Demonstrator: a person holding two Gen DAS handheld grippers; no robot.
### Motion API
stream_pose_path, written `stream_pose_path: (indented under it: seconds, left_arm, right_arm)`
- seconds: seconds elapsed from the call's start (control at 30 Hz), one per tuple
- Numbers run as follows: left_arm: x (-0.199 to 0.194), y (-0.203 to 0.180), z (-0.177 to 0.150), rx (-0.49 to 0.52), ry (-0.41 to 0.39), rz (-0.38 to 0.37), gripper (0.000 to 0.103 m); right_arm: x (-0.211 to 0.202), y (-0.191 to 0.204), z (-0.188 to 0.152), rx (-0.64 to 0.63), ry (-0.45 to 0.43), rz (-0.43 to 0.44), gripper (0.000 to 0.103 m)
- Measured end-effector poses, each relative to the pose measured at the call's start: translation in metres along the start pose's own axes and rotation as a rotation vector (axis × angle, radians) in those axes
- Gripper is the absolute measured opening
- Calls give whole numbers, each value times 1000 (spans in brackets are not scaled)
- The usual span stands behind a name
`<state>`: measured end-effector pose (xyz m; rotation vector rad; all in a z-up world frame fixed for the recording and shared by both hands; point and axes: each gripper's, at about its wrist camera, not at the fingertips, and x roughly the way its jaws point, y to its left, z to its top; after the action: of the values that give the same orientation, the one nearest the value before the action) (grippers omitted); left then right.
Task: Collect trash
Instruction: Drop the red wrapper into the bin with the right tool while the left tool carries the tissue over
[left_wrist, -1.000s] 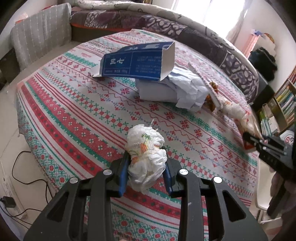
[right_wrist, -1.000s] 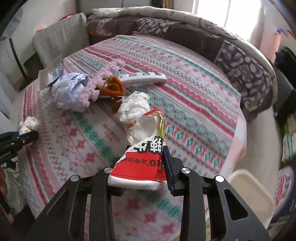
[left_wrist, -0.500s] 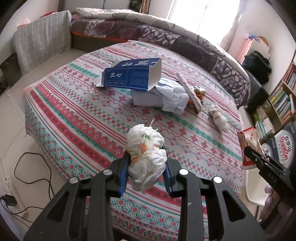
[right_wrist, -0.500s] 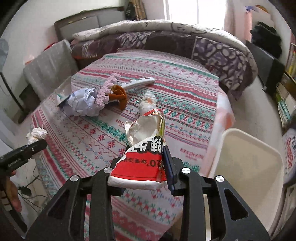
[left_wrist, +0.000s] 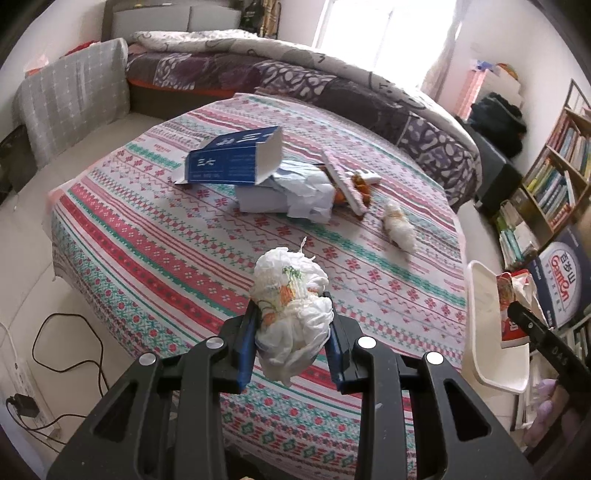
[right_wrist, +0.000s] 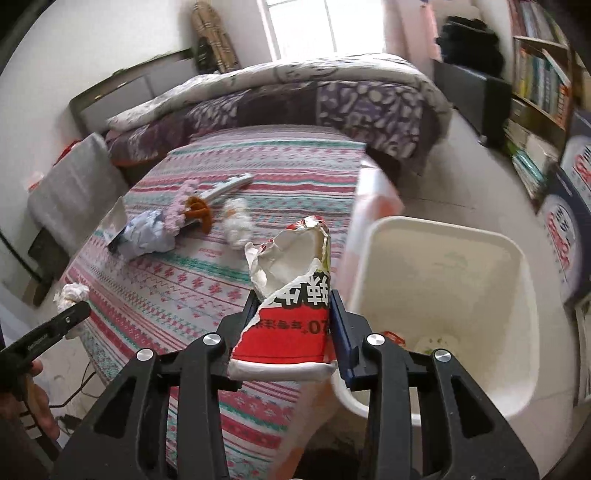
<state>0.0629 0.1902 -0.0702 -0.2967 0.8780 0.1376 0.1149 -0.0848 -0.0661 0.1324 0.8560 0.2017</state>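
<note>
**Both grippers loaded, bin beside the bed**

The left gripper (left_wrist: 291, 332) is clamped on a white wad (left_wrist: 291, 299) of crumpled plastic with green and orange print; the blue pads press its sides, and the wad bulges above and below them; it hangs over the near part of the bedspread (left_wrist: 147, 236), which is striped red, green and white.

The right gripper (right_wrist: 295, 325) has a torn red packet (right_wrist: 291, 295) between its jaws; the jaws are opening, yet the pads touch the packet's sides and it stands upright, its ripped white mouth on top; it sits over the bed's edge, just left of the bin (right_wrist: 517, 280); the bin is cream, open-topped, on the floor against the bed, with a few scraps at its bottom.

More litter lies on the bedspread: a blue box (left_wrist: 232, 162), open at one end, leaning on crumpled paper (left_wrist: 295, 195); beside that a pink strip (left_wrist: 343, 181) propped across something orange; a second wad (left_wrist: 399, 229) lies apart, nearer the bin.

In the right wrist view the left gripper shows at the left edge with a hand (right_wrist: 37, 402) below it; in the left wrist view the packet shows over the bin's rim at the right edge.

A quilt (left_wrist: 332, 85) is heaped at the far side; bookshelves (left_wrist: 557, 177) stand to the right.
</note>
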Motion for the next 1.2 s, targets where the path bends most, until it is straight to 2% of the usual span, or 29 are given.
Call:
stream_pose_path:
  seconds: [0.33,0.43,0.53,0.63,0.83,1.2]
  left_arm:
    - [-5,-41,-7,93,9,-29,32]
    - [-2,-58,-9,122,19,-44,32]
    - [1,-77,-10,158,31,-62,32]
    - [5,-99,-11,197,45,-84,32]
    - [13,-148,-14,274,69,-134,32]
    - [24,-232,-19,393,106,-217,32]
  right_arm:
    - [-7,-66,-8,153,-7,-164,41]
    - [-8,-83,-9,188,-11,-198,50]
    - [-14,-97,-10,219,-27,-251,74]
    - [-23,-110,-11,252,-50,-286,85]
    - [-38,-131,-14,280,-71,-357,92]
    - [-55,-164,-25,331,-68,-440,95]
